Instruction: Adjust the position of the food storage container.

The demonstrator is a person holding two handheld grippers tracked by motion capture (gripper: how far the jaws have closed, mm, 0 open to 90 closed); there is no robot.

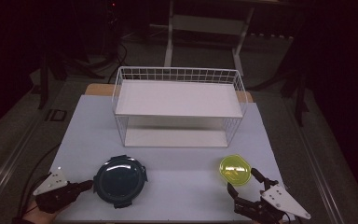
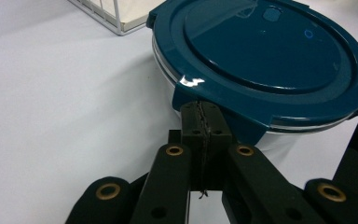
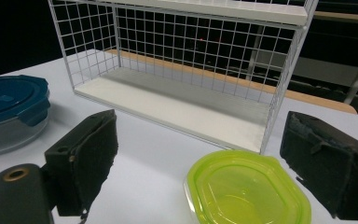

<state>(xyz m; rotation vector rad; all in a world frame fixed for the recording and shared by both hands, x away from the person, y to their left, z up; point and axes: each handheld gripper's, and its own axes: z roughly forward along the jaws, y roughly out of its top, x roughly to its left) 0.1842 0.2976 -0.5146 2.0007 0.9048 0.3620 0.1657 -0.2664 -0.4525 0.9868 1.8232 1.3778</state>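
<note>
The right claw, jaws spread wide around the green container on the counter, should close squarely on its rim, while the left claw, pressed shut, rests against the blue-lidded bowl.

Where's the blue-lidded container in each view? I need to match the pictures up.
High view: blue-lidded container lower left, at the left gripper's tips.
Left gripper view: upper right, against the shut jaws.
Right gripper view: far left edge.
Shared landmark: white wire rack, beyond it.
</note>
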